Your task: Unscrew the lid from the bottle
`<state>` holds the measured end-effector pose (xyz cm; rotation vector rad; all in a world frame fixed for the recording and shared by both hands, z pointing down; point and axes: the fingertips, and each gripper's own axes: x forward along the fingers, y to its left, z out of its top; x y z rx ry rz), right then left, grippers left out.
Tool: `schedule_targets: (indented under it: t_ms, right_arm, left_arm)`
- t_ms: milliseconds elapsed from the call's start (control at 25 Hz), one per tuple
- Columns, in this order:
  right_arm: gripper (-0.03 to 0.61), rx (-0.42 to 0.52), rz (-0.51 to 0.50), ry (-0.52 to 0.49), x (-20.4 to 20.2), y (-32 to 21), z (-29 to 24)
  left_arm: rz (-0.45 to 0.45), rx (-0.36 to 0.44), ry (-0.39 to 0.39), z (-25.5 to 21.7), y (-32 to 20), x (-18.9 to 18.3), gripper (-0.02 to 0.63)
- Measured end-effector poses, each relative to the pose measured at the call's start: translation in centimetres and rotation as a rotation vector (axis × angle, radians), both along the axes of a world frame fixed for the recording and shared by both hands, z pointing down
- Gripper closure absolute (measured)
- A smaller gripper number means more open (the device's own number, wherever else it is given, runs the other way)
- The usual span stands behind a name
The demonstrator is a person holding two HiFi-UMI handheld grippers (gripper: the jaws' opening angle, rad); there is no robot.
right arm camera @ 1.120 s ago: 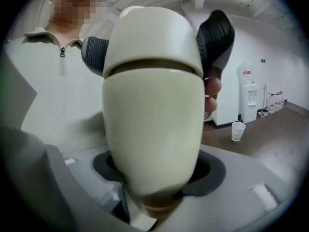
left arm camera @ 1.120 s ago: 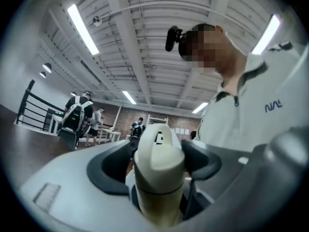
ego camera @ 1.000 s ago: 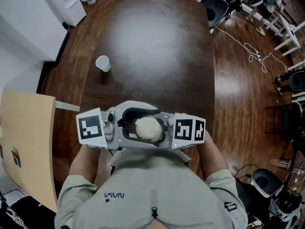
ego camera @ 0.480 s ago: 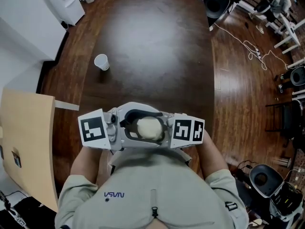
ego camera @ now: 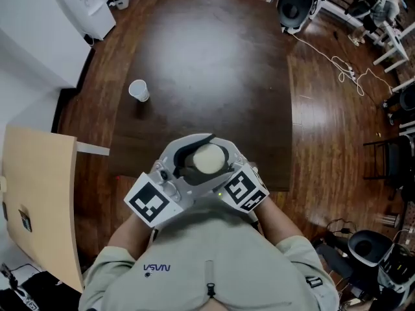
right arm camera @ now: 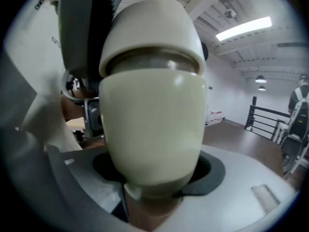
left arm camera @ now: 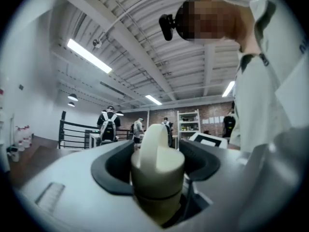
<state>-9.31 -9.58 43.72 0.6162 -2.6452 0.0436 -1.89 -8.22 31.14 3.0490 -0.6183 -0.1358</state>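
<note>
I hold a cream bottle (ego camera: 209,158) in the air close to my chest, over the near edge of the dark table (ego camera: 207,57). In the head view, both grippers wrap it from either side. My left gripper (ego camera: 181,168) is shut on the cream lid (left arm camera: 157,159), which sits in the dark pads (left arm camera: 113,170). My right gripper (ego camera: 231,166) is shut on the bottle's rounded body (right arm camera: 154,124), and the domed lid (right arm camera: 152,30) shows above a band. The bottle's underside is hidden.
A white paper cup (ego camera: 139,90) stands on the table's left side. A tan board (ego camera: 39,193) leans at the left. An office chair (ego camera: 295,5) and cables (ego camera: 343,70) lie at the far right on the wood floor. People stand far off in the left gripper view.
The two grippers and the bottle have turned together. Both marker cubes swung toward my chest. The bottle end now points away, slightly farther over the table.
</note>
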Motion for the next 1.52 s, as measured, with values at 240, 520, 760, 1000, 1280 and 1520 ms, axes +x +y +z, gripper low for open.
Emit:
schedule_targets:
  t_ms: [240, 520, 760, 1000, 1280, 1520]
  right_arm:
    - [0.275, 0.057, 0.259, 0.043, 1.6, -2.9, 0.1]
    - [0.275, 0.051, 0.269, 0.075, 2.2, -2.8, 1.3]
    - [0.275, 0.042, 0.255, 0.087, 2.0, -2.8, 1.1]
    - [0.275, -0.051, 0.063, 0.0, 0.3, -0.9, 0.4]
    - [0.275, -0.199, -0.337, -0.036, -1.3, 4.1, -0.6]
    - [0.275, -0.289, -0.613, -0.018, -1.1, 7.9, -2.0]
  left_arm:
    - [-0.205, -0.061, 0.022, 0.2, -2.1, -0.1, 0.311]
    - [-0.223, -0.088, 0.047, 0.6, -2.2, -0.2, 0.31]
    - [-0.233, -0.088, 0.058, 0.3, -2.4, -0.4, 0.311]
    - [-0.072, -0.125, 0.064, 0.4, -1.3, -0.2, 0.303]
    - [0.274, -0.147, 0.111, -1.0, 1.7, -2.4, 0.252]
    - [0.49, -0.108, 0.05, -1.7, 3.3, -2.7, 0.252]
